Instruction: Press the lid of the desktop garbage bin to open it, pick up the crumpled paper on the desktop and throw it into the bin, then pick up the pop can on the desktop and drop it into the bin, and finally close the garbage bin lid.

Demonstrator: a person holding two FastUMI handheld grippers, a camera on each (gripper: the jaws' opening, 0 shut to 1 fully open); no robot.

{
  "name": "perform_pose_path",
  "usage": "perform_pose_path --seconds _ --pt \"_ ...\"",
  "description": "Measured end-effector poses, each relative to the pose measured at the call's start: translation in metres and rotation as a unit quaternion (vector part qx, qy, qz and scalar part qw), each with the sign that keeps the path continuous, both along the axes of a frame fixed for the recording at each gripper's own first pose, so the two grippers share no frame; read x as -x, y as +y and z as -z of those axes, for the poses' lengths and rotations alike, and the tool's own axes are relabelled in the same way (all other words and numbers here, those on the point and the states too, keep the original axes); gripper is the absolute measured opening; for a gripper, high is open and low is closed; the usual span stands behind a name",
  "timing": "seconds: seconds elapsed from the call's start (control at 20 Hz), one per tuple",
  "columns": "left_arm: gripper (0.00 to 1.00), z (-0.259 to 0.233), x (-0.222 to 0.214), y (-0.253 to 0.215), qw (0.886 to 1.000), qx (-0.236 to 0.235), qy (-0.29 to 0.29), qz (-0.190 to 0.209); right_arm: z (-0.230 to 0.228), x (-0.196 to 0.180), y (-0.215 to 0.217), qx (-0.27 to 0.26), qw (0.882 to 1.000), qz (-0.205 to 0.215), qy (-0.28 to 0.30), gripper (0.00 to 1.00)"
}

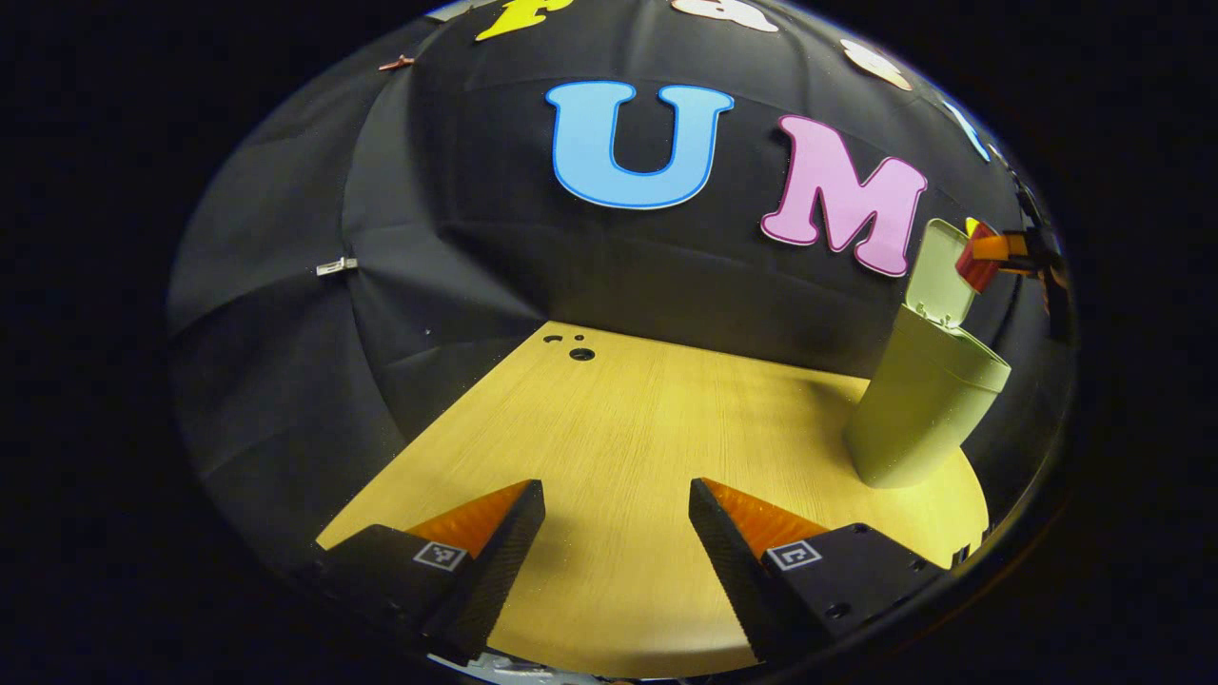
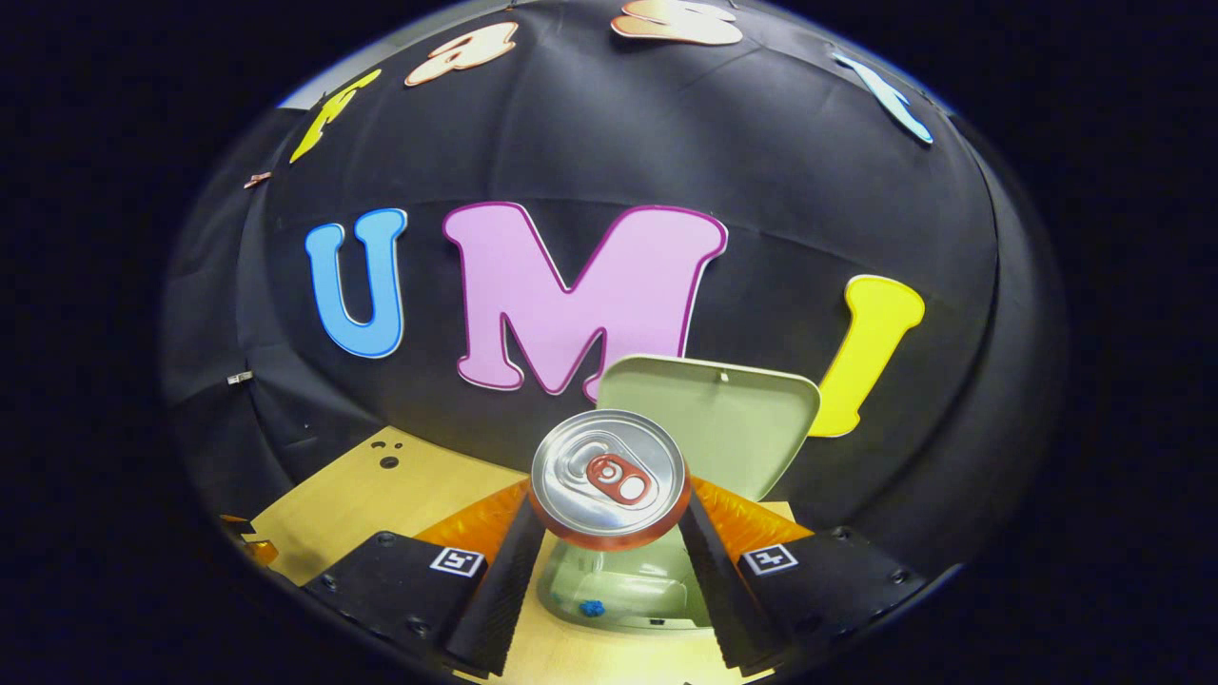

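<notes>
Right gripper (image 2: pixel 609 533) clasps the pop can (image 2: pixel 609 476) above the open bin (image 2: pixel 618 585); left gripper (image 1: pixel 617 533) idles, fingers spread; an off-centre release could clip the rim.

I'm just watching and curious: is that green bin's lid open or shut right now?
Open. The lid stands raised behind the bin, and the pop can, held in the right gripper, hangs above its mouth.
</notes>
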State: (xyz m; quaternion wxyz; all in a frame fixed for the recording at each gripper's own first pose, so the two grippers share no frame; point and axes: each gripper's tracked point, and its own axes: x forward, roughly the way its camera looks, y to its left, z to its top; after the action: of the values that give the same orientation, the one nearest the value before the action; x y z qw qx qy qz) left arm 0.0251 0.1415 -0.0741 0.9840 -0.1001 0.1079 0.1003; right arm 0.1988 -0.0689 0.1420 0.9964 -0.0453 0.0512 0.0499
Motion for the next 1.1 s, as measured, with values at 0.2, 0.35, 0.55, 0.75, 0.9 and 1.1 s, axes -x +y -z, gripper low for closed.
perform_pose_path --seconds 0.2,0.35,0.55,0.75,0.9,1.1 --pt "0.96 0.001 -0.010 -0.028 1.000 0.014 0.009 0.006 0.028 -0.018 -0.021 0.002 1.000 0.002 0.024 0.83" --pt "0.96 0.003 -0.019 -0.047 1.000 0.004 0.018 0.014 0.052 -0.030 -0.027 -0.003 0.999 -0.004 0.043 0.83" --pt "0.96 0.005 -0.024 -0.068 0.999 -0.007 0.032 0.013 0.074 -0.037 -0.029 -0.009 0.998 -0.023 0.057 0.83" --pt "0.96 0.012 -0.027 -0.094 0.999 0.012 0.044 0.004 0.086 -0.043 -0.022 -0.031 0.996 -0.052 0.072 0.83" --pt "0.96 0.012 -0.031 -0.120 0.998 0.022 0.049 0.016 0.097 -0.049 -0.024 -0.026 0.995 -0.055 0.083 0.84" --pt "0.96 0.009 -0.031 -0.134 0.998 -0.004 0.045 0.046 0.100 -0.051 -0.031 -0.017 0.996 -0.037 0.079 0.84"
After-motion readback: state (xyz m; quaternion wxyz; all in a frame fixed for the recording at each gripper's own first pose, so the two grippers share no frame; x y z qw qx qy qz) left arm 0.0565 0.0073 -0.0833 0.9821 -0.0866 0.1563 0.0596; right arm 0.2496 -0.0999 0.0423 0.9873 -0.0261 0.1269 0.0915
